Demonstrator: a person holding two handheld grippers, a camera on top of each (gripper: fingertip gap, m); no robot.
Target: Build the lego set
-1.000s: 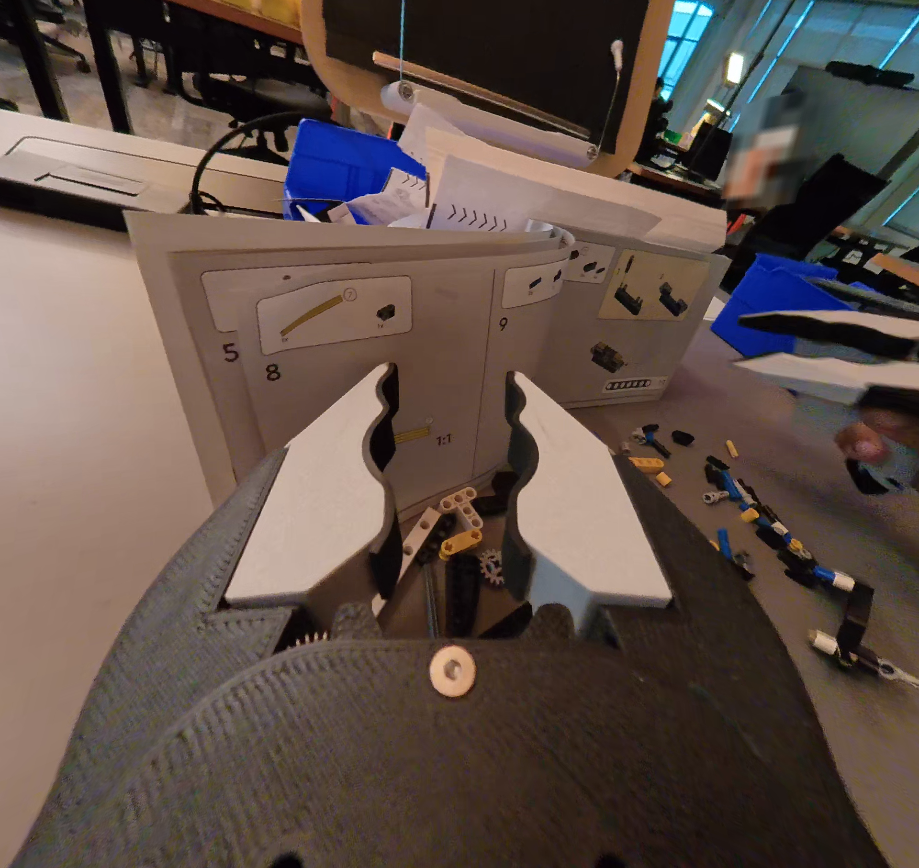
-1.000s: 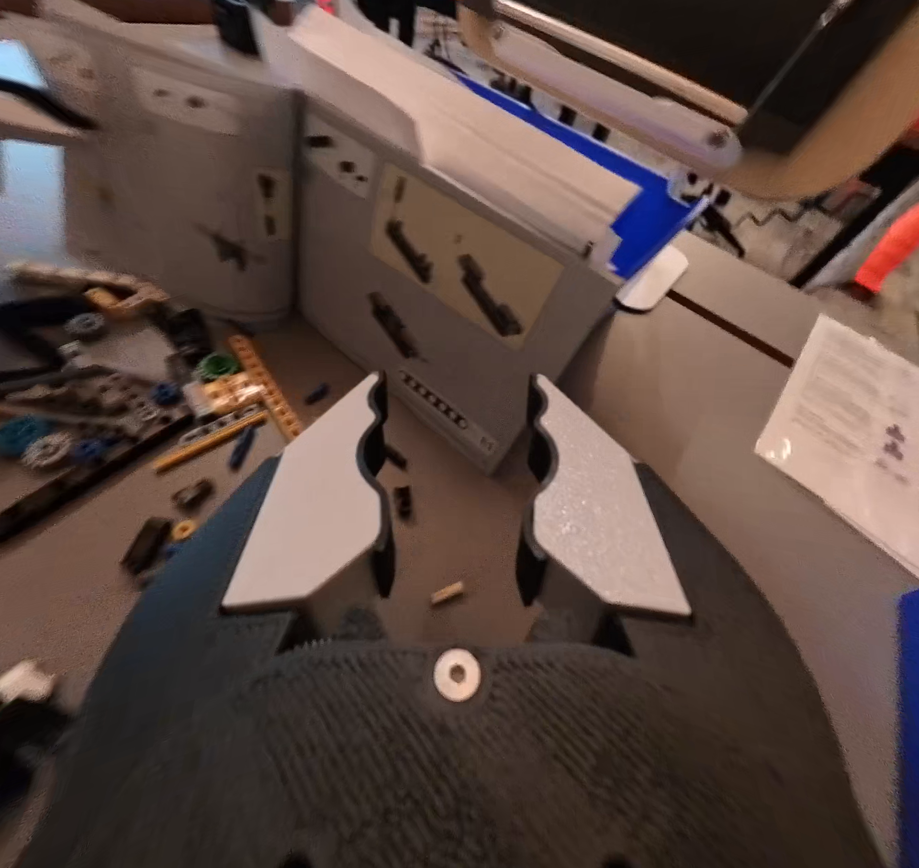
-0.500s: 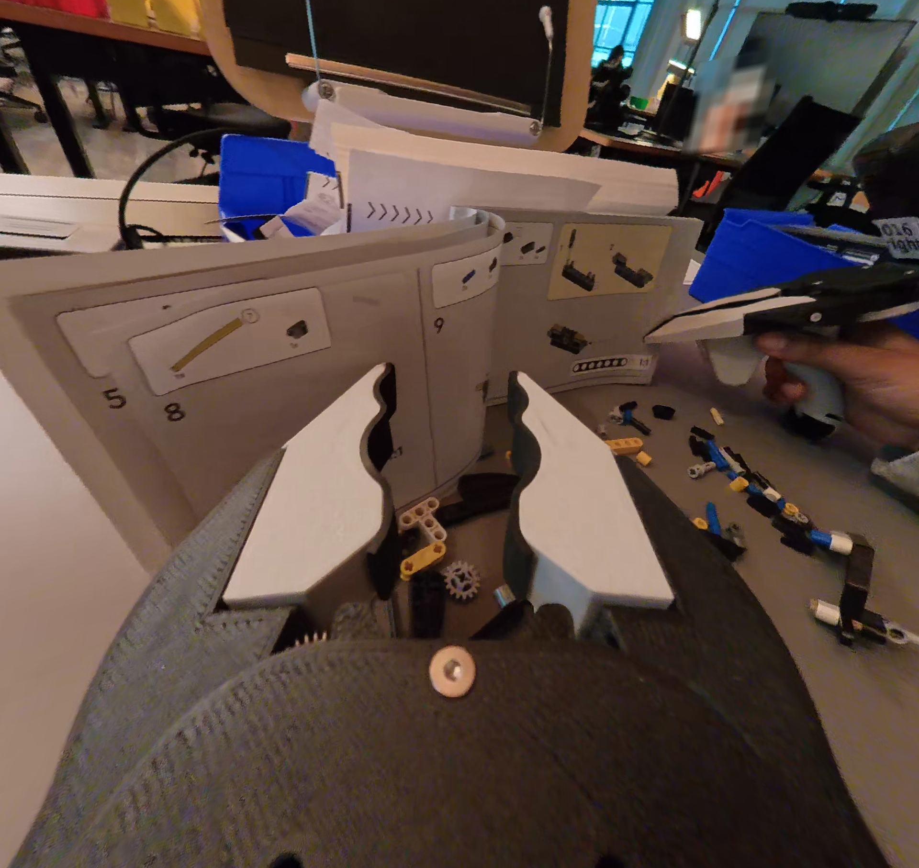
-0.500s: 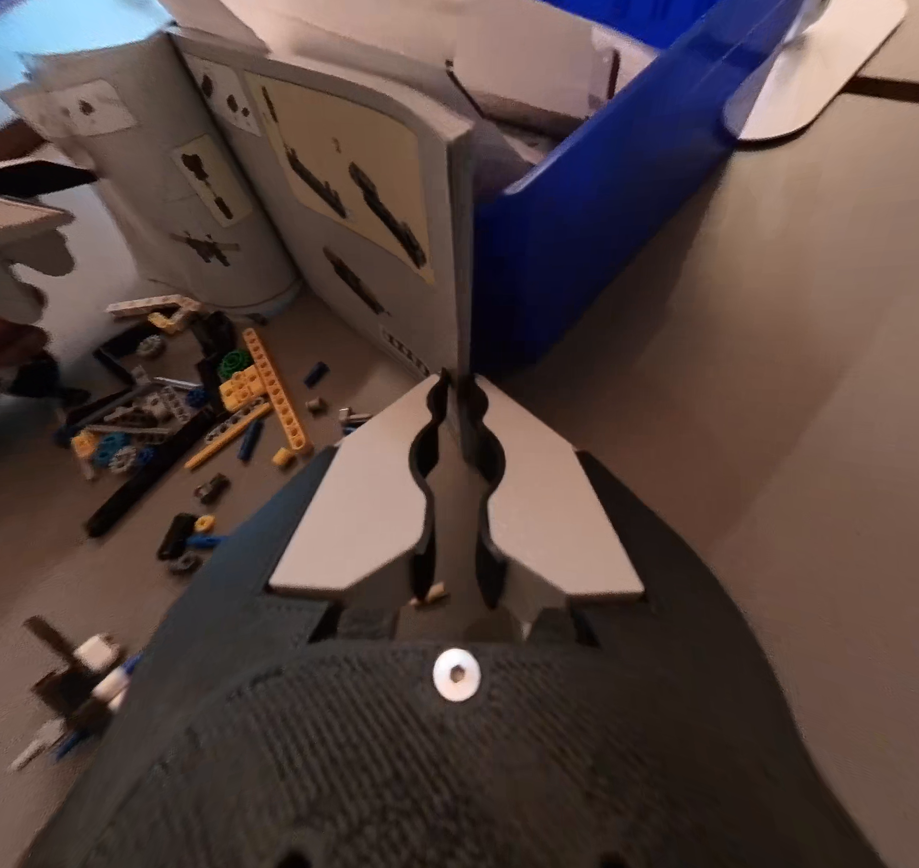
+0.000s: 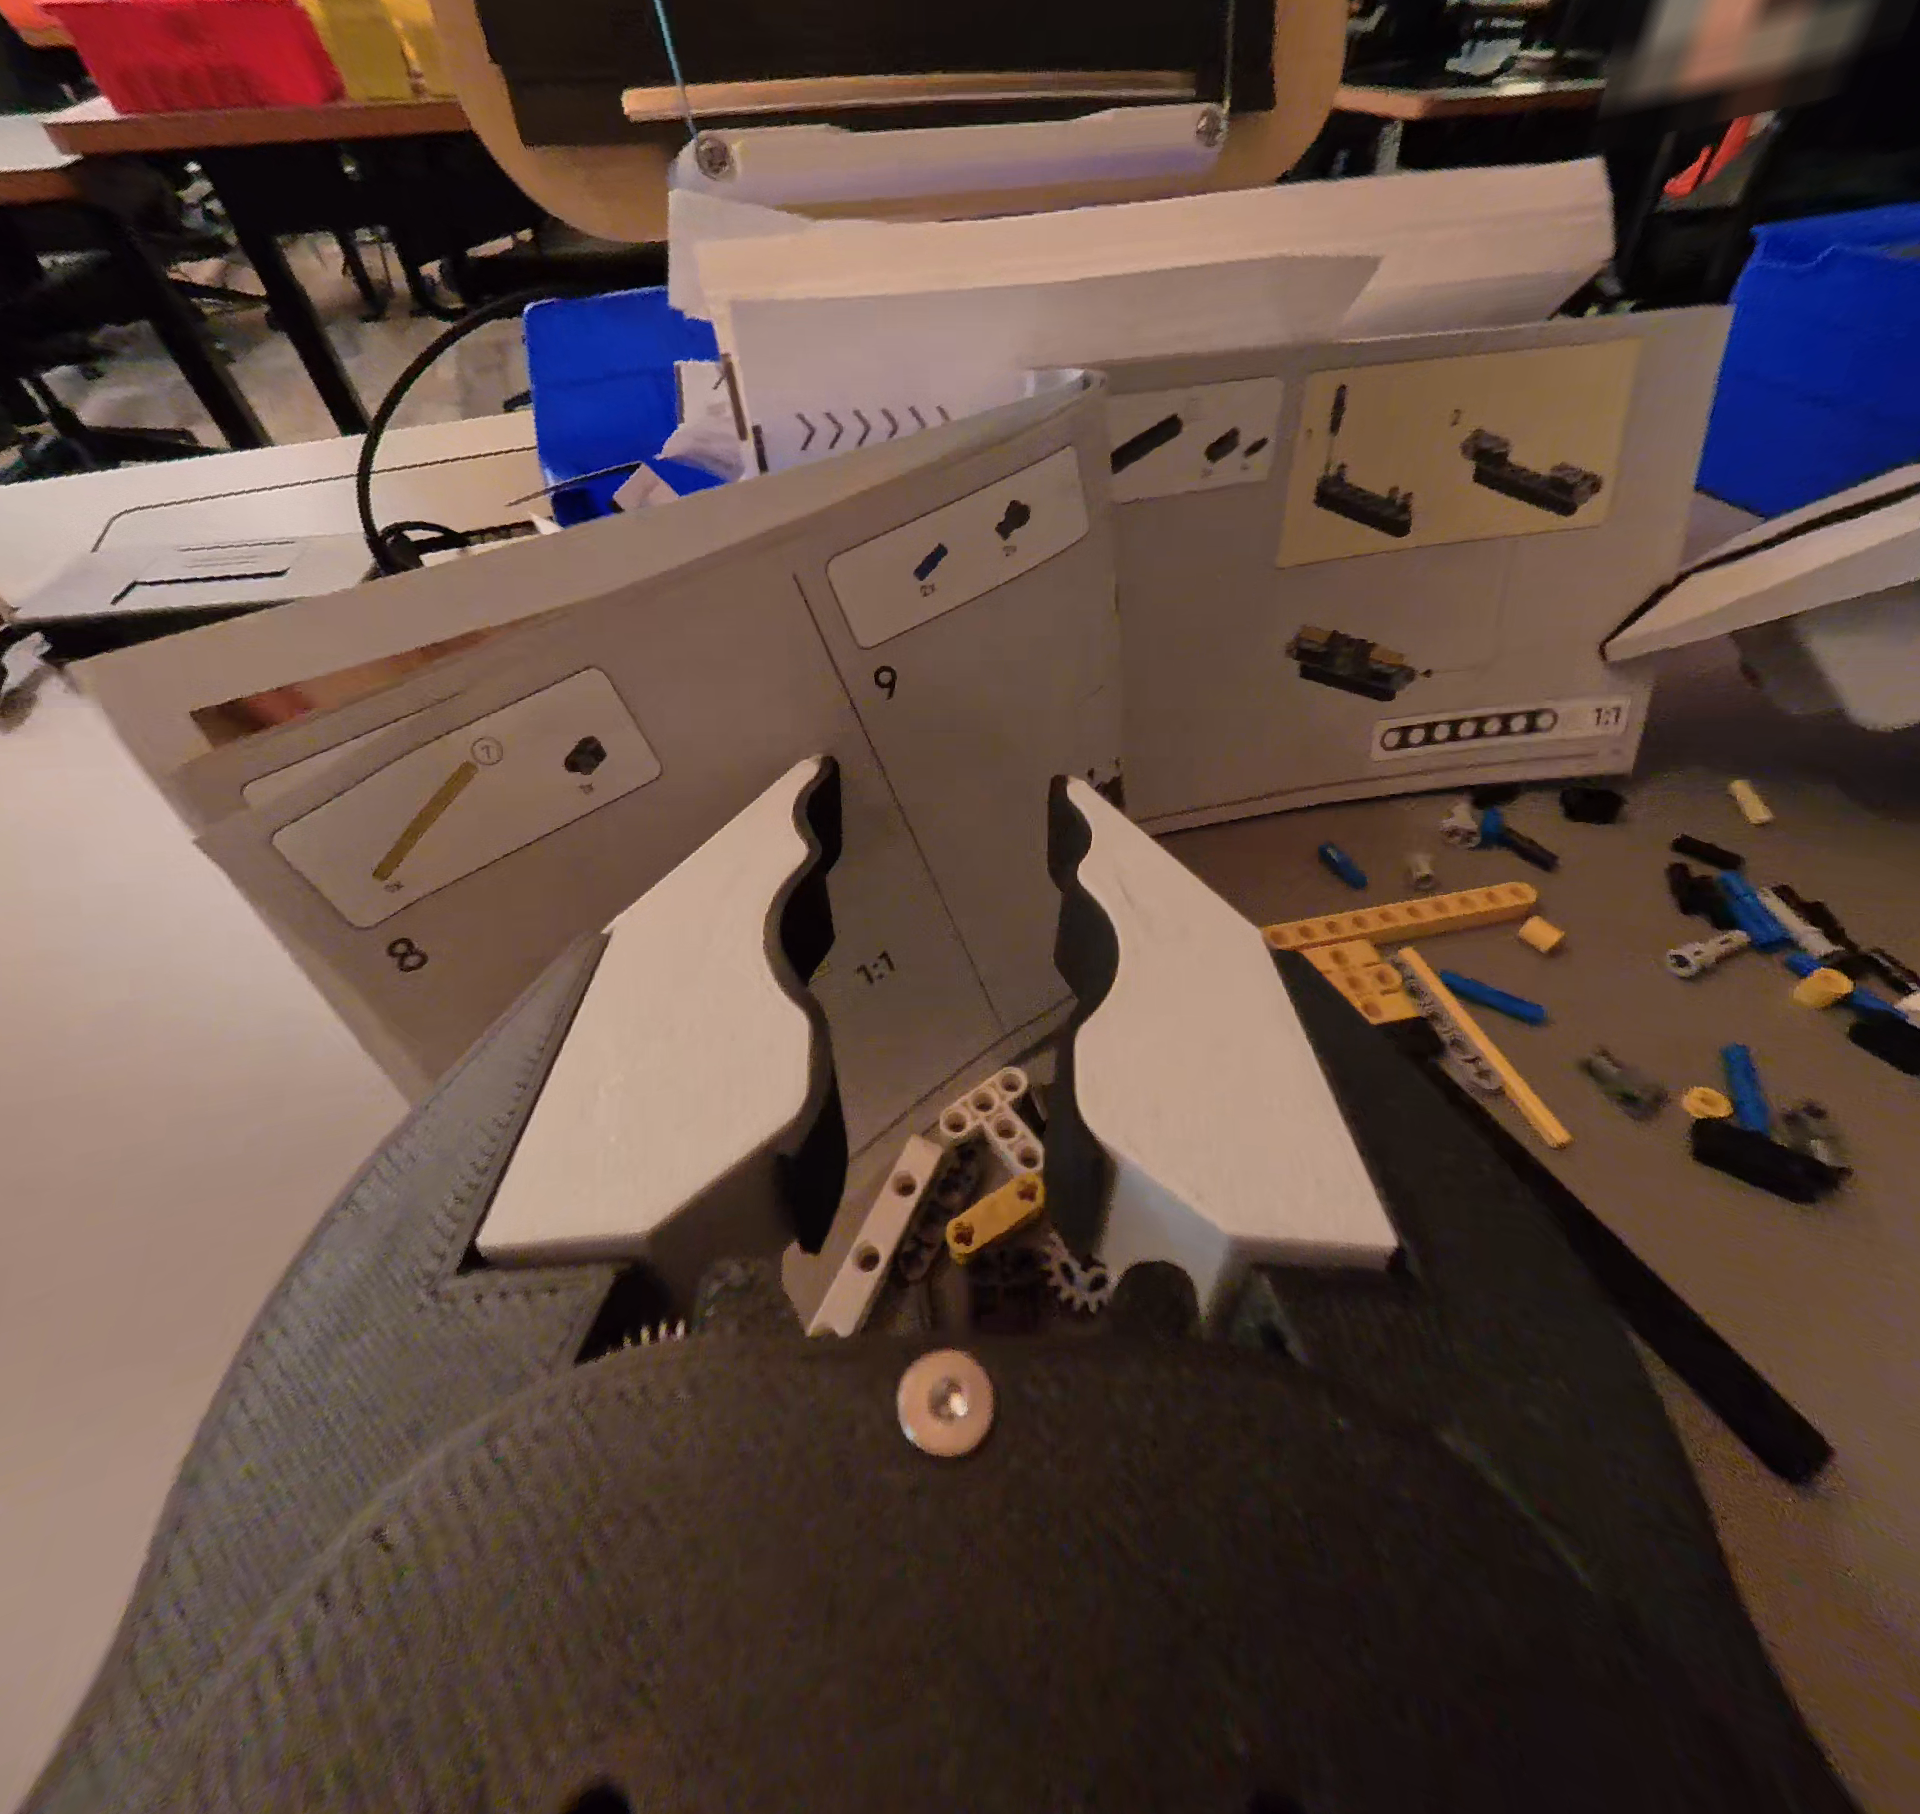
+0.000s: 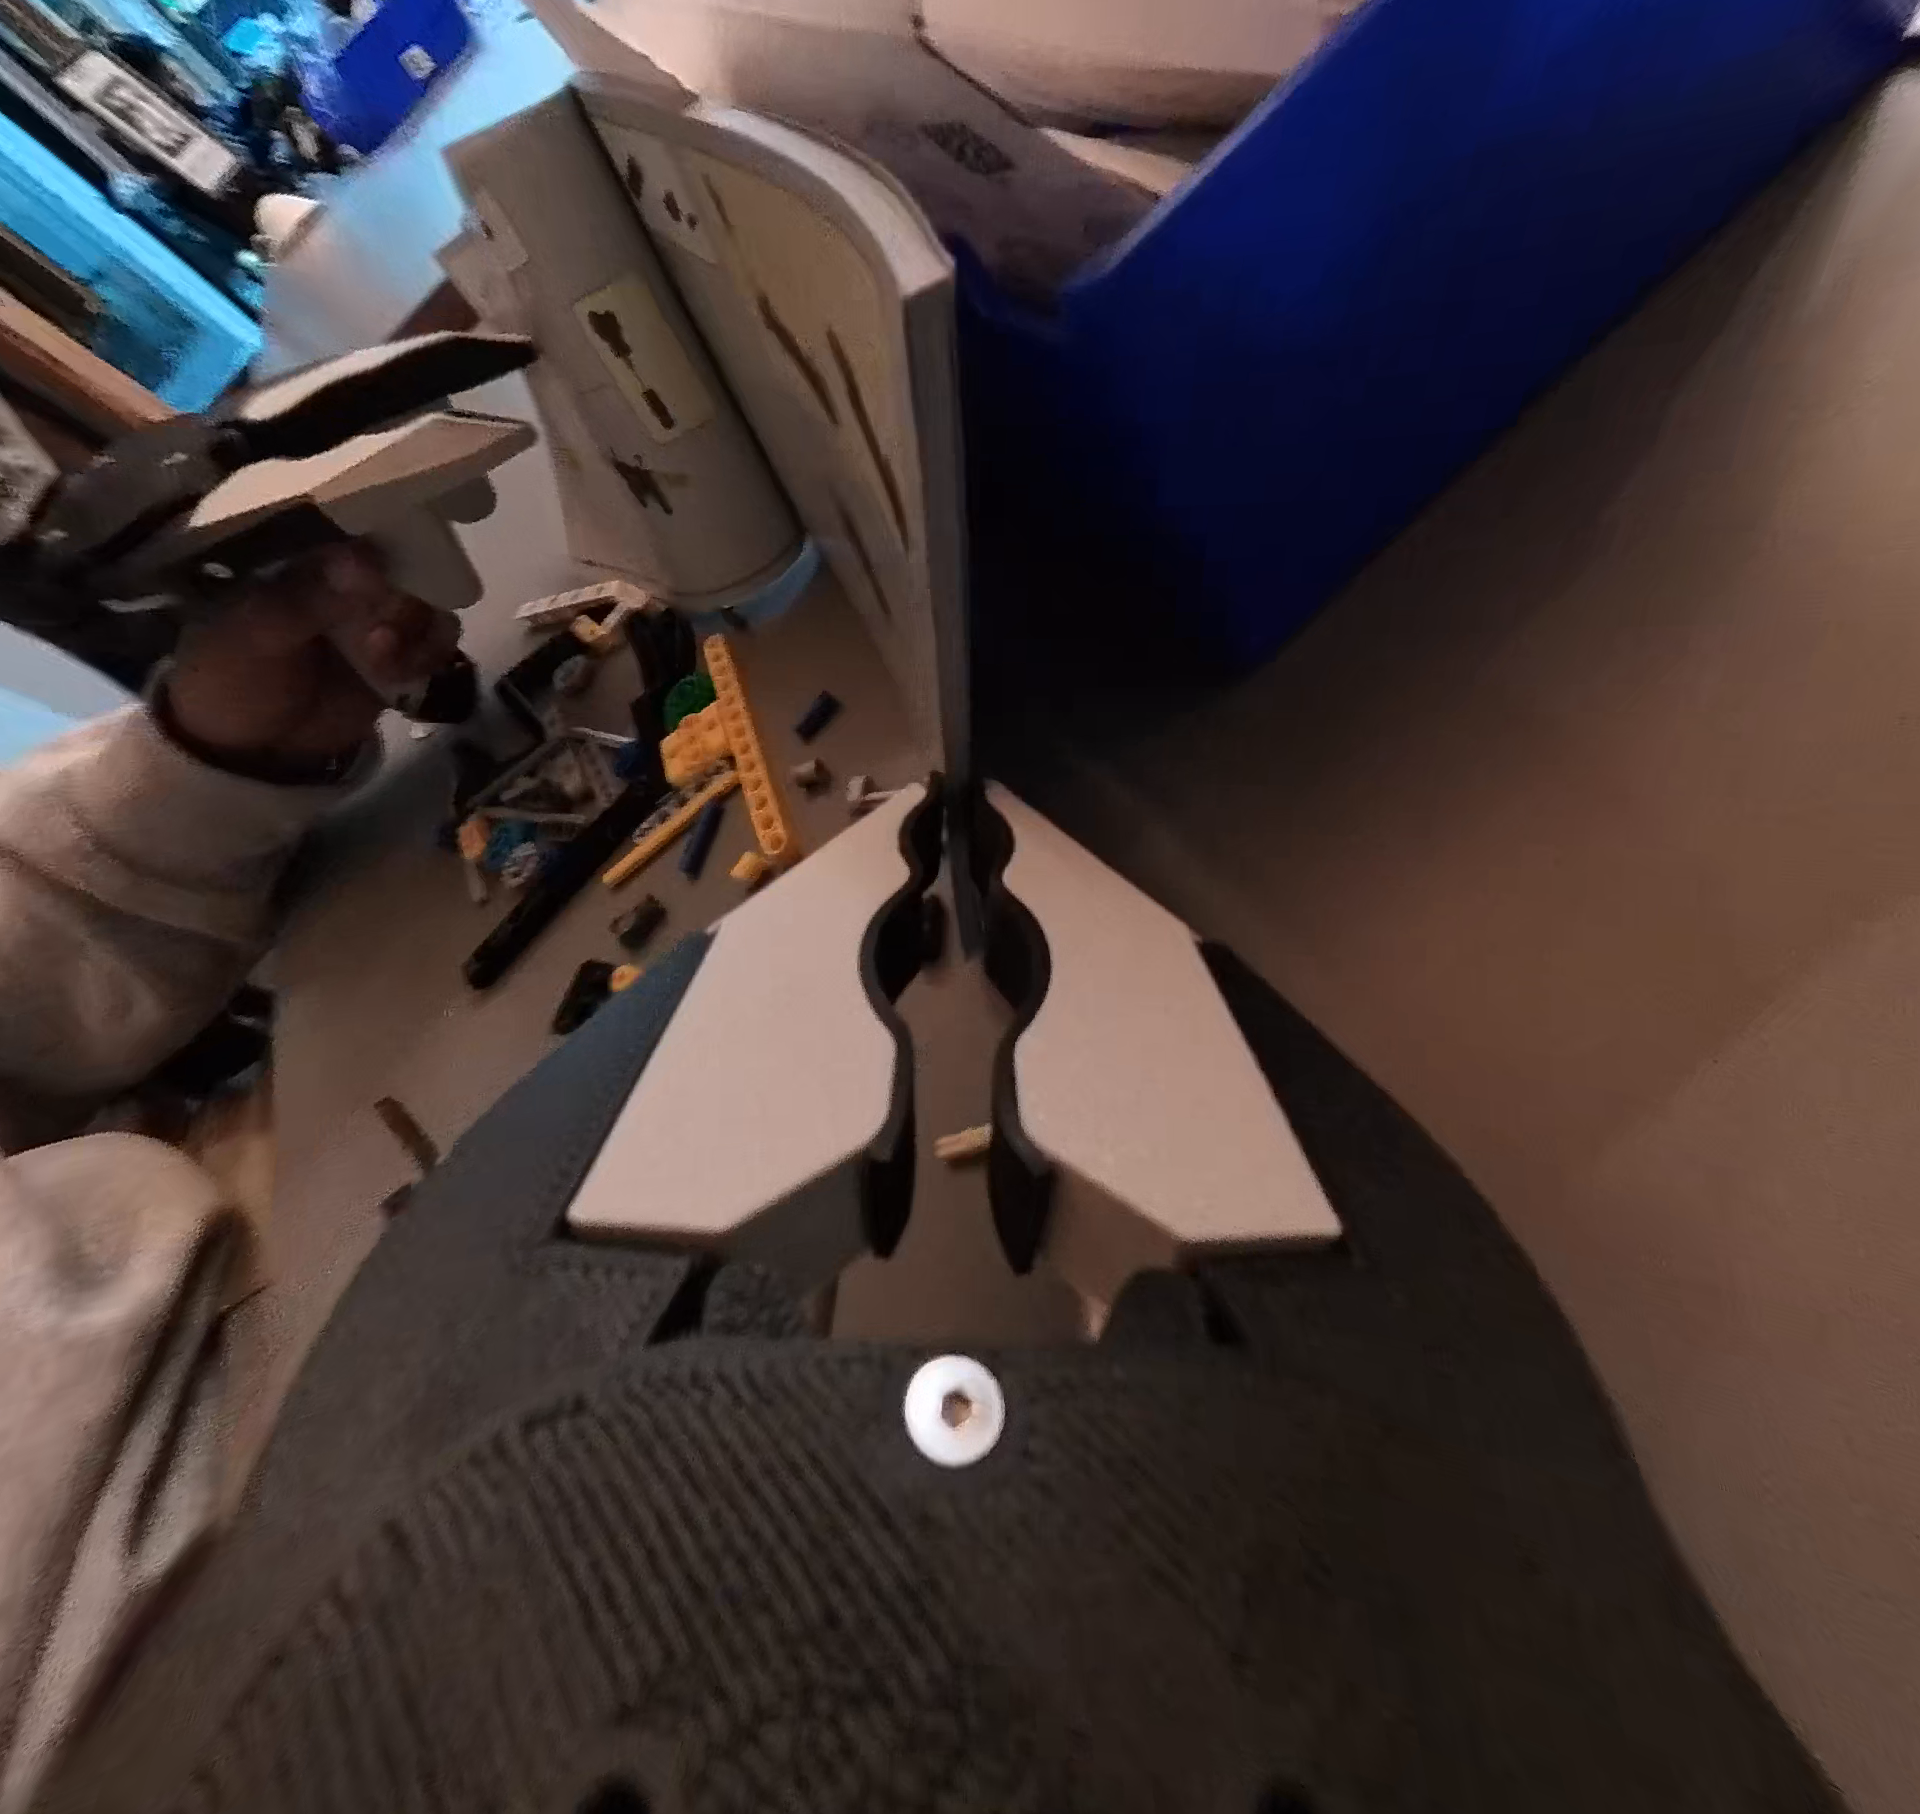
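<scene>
The grey instruction booklet [image 5: 1039,621] stands open on the table. My left gripper [image 5: 940,798] is open and empty in front of its left pages, above a small pile of lego pieces [image 5: 987,1172]: a white beam, a yellow piece, a gear. More pieces, among them a long yellow beam [image 5: 1397,917], lie to the right. My right gripper [image 6: 951,803] is shut on the right edge of the booklet [image 6: 810,362]. It also shows in the left wrist view [image 5: 1787,580]. The left gripper [image 6: 525,393] shows at the left in the right wrist view, above the loose pieces [image 6: 727,756].
A blue bin [image 6: 1351,330] stands right behind the booklet's right edge. Another blue bin [image 5: 613,382] with papers and a black cable [image 5: 395,476] sit behind the booklet. A long black beam [image 5: 1610,1276] lies at the right. A small tan pin [image 6: 964,1141] lies under my right gripper. Across from one pair of fingers to the other is roughly 20 cm. The right tips stand about 7 cm off the small tan pin [image 6: 964,1141]. It turns up in the left wrist view [image 5: 1754,806] as well.
My right gripper moved to the booklet's right edge and shut on it. My left gripper stayed open and shifted to the right along the booklet's front.
</scene>
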